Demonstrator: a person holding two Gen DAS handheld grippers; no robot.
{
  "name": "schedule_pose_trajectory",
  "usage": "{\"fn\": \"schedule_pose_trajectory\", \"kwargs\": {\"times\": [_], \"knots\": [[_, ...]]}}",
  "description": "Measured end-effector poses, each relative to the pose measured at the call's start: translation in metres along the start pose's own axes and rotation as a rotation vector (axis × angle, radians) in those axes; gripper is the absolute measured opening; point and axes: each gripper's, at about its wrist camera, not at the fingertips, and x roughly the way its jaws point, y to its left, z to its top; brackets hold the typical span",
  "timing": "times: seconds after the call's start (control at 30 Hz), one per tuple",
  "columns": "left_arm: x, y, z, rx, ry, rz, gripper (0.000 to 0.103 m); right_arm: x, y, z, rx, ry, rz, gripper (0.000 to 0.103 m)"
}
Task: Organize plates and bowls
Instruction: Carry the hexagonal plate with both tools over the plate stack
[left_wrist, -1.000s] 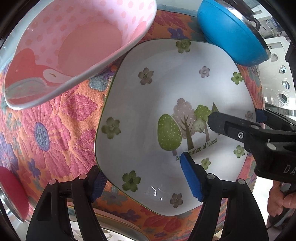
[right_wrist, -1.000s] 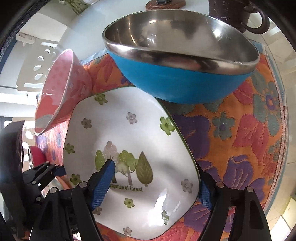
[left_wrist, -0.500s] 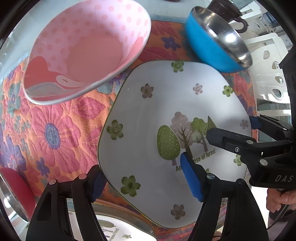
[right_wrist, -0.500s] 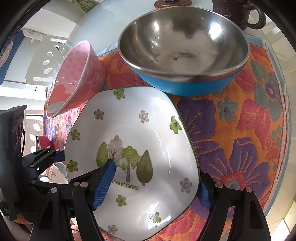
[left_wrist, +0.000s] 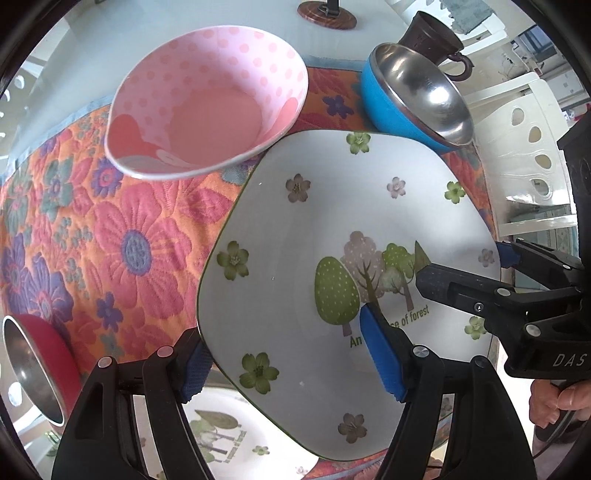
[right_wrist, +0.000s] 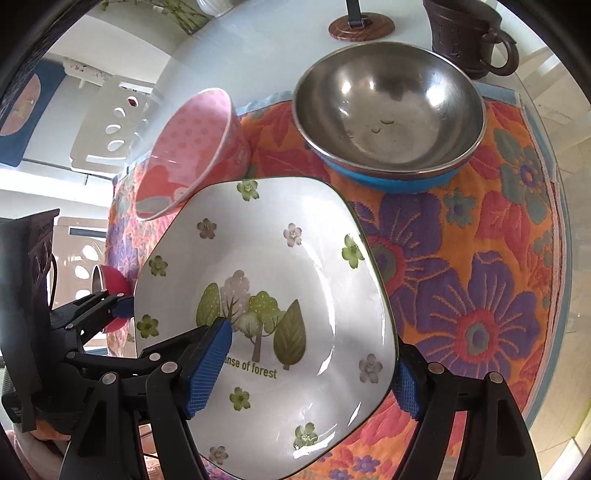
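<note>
Meanwhile, since a second ago I have lifted the white forest plate (left_wrist: 332, 236) higher off the floral mat (left_wrist: 122, 236): in the left wrist view the pink polka-dot bowl (left_wrist: 207, 107) and blue steel-lined bowl (left_wrist: 413, 96) have slid toward the upper part of the frame, and a second forest plate (left_wrist: 229, 435) now shows beneath at the bottom edge. My left hand-held gripper (left_wrist: 291, 358) pinches the plate's near rim, one blue pad on the face, the other under the edge. My right hand-held gripper (right_wrist: 306, 373) grips the opposite rim the same way, one finger across the printed trees, the other behind the lower right edge. Both bowls stand empty on the mat, the pink one at upper left of the right wrist view (right_wrist: 192, 147), the steel one (right_wrist: 388, 122) at upper centre. A red steel-lined bowl (left_wrist: 37, 369) sits at lower left, also empty. A brown mug (right_wrist: 465, 37) stands on the worktop (right_wrist: 258, 55) beyond the mat.
</note>
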Motion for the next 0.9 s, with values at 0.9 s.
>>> {"fn": "schedule_pose_trajectory", "kwargs": {"times": [0.9], "knots": [[-0.075, 0.107, -0.111, -0.081, -0.086, -0.015, 0.071, -0.009, 0.097, -0.048, -0.076, -0.042, 0.014, 0.077]]}}
